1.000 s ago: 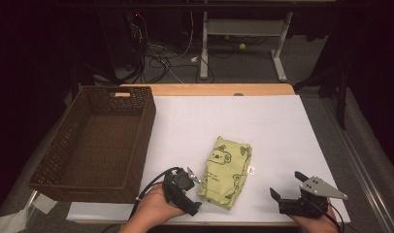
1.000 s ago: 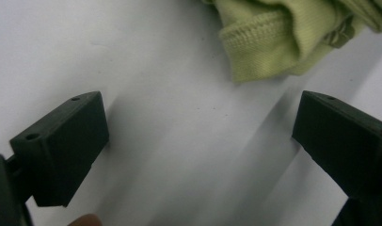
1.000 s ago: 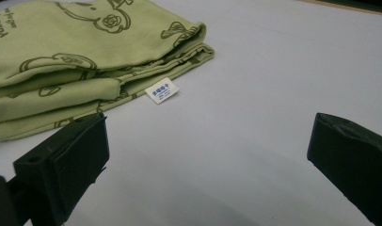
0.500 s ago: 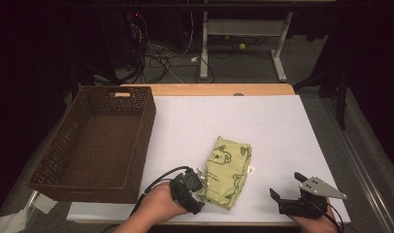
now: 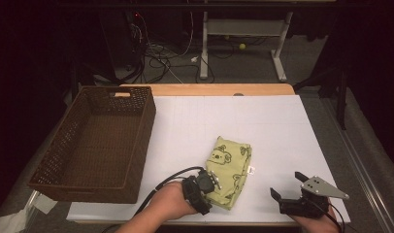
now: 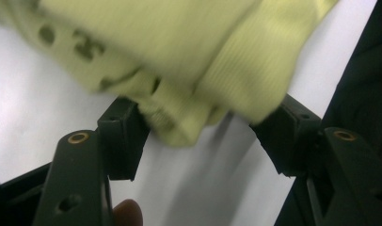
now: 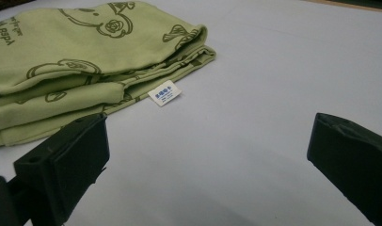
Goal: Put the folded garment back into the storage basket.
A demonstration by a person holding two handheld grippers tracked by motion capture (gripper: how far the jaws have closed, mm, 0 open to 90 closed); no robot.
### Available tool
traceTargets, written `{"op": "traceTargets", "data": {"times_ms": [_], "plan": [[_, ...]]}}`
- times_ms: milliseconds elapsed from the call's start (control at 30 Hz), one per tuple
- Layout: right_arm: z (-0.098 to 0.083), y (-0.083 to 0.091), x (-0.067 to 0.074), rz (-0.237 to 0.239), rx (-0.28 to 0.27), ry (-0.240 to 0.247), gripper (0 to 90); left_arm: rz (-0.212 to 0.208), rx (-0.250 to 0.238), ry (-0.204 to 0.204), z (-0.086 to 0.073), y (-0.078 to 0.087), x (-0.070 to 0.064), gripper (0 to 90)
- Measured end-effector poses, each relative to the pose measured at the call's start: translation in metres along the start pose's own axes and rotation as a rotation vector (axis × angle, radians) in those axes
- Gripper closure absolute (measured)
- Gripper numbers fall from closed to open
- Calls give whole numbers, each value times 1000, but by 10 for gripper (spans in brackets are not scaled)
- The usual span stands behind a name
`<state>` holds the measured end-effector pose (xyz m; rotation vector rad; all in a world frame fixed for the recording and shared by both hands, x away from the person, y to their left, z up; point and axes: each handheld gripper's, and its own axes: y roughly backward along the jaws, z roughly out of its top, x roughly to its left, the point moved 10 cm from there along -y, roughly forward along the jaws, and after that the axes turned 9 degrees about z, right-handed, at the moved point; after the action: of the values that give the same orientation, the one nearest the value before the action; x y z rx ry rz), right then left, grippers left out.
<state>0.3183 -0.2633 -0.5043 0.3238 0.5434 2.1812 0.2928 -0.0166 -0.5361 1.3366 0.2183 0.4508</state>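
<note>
A folded light-green cloth (image 5: 231, 165) with dark cartoon prints lies near the front of the white table (image 5: 263, 121). My left gripper (image 5: 212, 183) is at its near-left corner. In the left gripper view the cloth (image 6: 179, 47) bunches between the two pads of that gripper (image 6: 208, 127), which have just been closing and press on its thick folded edge. My right gripper (image 5: 287, 185) rests at the front right, open, a short way from the cloth. In the right gripper view the cloth (image 7: 62, 47) and its small white label (image 7: 164, 92) lie beyond the open gripper (image 7: 208, 141).
A brown wicker basket (image 5: 141, 145) stands at the table's left side with nothing in it. A wooden strip (image 5: 205, 90) runs along the far edge. Cables and desk legs sit on the dark floor behind.
My left gripper has slid right onto the cloth's near-left corner and its jaws have narrowed around the fabric. The right gripper has stayed where it was.
</note>
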Motion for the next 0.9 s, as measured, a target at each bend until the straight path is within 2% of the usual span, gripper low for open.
{"op": "traceTargets", "data": {"times_ms": [67, 133, 233, 400, 533, 633, 800, 900], "plan": [[1, 0, 0, 5, -9, 5, 4, 6, 13, 20, 5, -1, 0, 346], [1, 1, 0, 1, -6, 2, 4, 13, 61, -3, 6, -1, 2, 349], [2, 3, -1, 1, -13, -3, 4, 21, 108, -11, 10, -1, 1, 358], [6, 3, 1, 4, -28, -10, 5, 11, 161, -5, 13, -1, 2, 374], [3, -2, 2, 9, -9, -11, 5, 2, 173, 2, 14, -1, 2, 398], [2, -2, 3, 11, -8, -14, 5, -1, 179, -16, 15, -1, 4, 444], [0, -2, 0, 3, -2, -18, 5, -8, 167, -42, 17, 1, 4, 578], [1, -1, 0, -1, -3, -12, 5, -8, 155, -35, 17, 1, 4, 658]]}}
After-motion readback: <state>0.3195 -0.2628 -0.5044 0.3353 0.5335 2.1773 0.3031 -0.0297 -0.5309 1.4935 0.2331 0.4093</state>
